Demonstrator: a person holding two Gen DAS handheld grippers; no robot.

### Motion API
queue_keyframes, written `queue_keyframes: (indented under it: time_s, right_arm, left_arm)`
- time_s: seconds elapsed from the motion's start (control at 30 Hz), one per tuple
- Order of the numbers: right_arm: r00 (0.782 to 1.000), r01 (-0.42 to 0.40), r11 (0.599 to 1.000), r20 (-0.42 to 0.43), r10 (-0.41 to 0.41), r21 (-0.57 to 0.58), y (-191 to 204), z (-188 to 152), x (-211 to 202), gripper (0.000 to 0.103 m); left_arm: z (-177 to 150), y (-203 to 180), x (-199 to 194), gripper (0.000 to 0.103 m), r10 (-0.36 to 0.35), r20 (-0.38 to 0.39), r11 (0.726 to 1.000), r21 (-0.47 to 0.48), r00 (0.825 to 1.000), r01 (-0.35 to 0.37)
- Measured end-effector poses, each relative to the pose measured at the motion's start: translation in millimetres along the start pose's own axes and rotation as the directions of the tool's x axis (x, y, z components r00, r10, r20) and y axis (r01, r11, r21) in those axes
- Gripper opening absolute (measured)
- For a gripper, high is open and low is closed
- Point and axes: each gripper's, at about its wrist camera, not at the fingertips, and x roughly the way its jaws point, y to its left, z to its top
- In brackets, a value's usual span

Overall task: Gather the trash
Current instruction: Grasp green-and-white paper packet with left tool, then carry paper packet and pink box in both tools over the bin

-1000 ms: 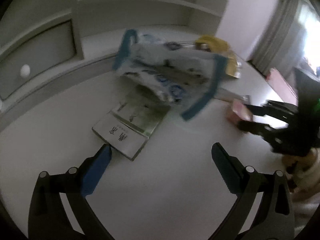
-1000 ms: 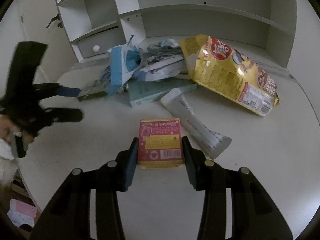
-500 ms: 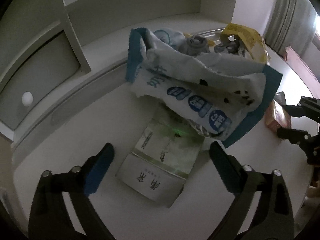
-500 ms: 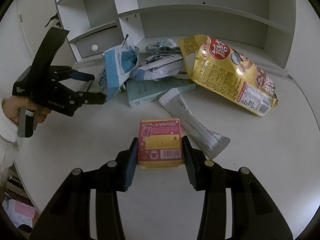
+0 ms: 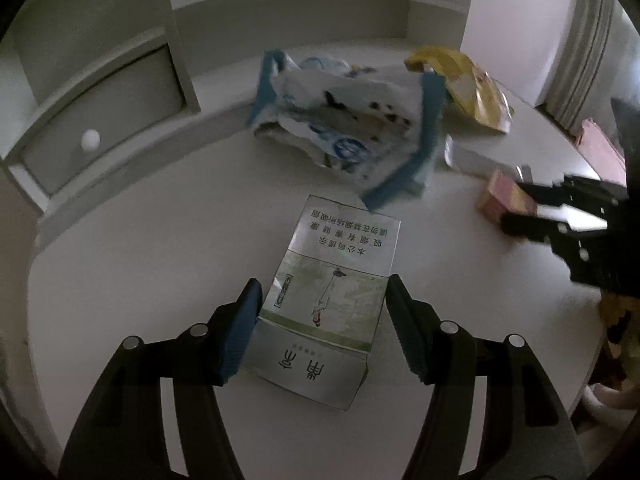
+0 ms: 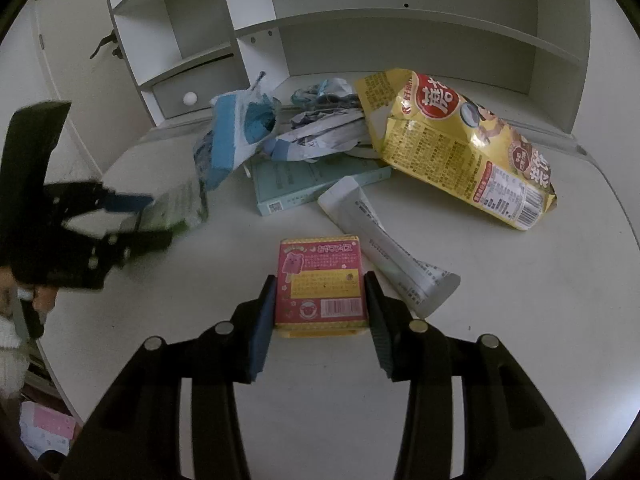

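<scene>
1. The left gripper has just been closing; its jaws flank the flat cigarette pack on the white desk, seemingly not yet pressing.
2. The right gripper clamps the pink snack box.
3. Bare desk lies toward the rounded near edge; wrappers crowd the shelf side.

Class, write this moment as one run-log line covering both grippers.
left gripper: closing around grey-green carton | right gripper: shut on pink box | desk: wrappers remain

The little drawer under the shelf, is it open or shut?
Shut: the drawer front with its white knob sits flush in the shelf unit.
</scene>
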Motion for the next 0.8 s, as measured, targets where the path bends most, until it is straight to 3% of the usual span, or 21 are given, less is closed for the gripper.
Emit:
queue_keyframes:
  time_s: [0.07,0.2,0.33,0.4,0.43,0.8]
  right_arm:
    - [1.000,0.001,1.000,0.000,-0.001,-0.001,0,0,0,0.043]
    - [1.000,0.006,1.000,0.000,-0.006,-0.004,0,0,0,0.043]
    - [1.000,0.012,1.000,-0.001,-0.012,-0.011,2,0,0,0.043]
    - [1.000,0.011,1.000,-0.002,-0.011,-0.012,2,1,1,0.043]
    - [1.000,0.011,1.000,-0.002,-0.011,-0.012,2,1,1,0.043]
    - [1.000,0.010,1.000,0.000,-0.010,-0.012,1,1,1,0.043]
  left_arm:
    - [-7,-10,-3,0.062,0.030,0.000,0.999,0.022,1.000,-0.030]
    - [-4,-20,-2,0.063,0.017,-0.014,0.999,0.028,1.000,-0.017]
    - [-4,-16,6,0.073,0.005,-0.020,0.999,0.033,1.000,-0.005]
    - [-1,-23,11,0.070,0.003,-0.016,0.999,0.036,1.000,-0.003]
    - [-1,-22,8,0.061,0.001,-0.009,0.999,0.037,1.000,-0.001]
    - [-5,-21,1,0.057,0.014,0.015,0.999,-0.033,1.000,-0.013]
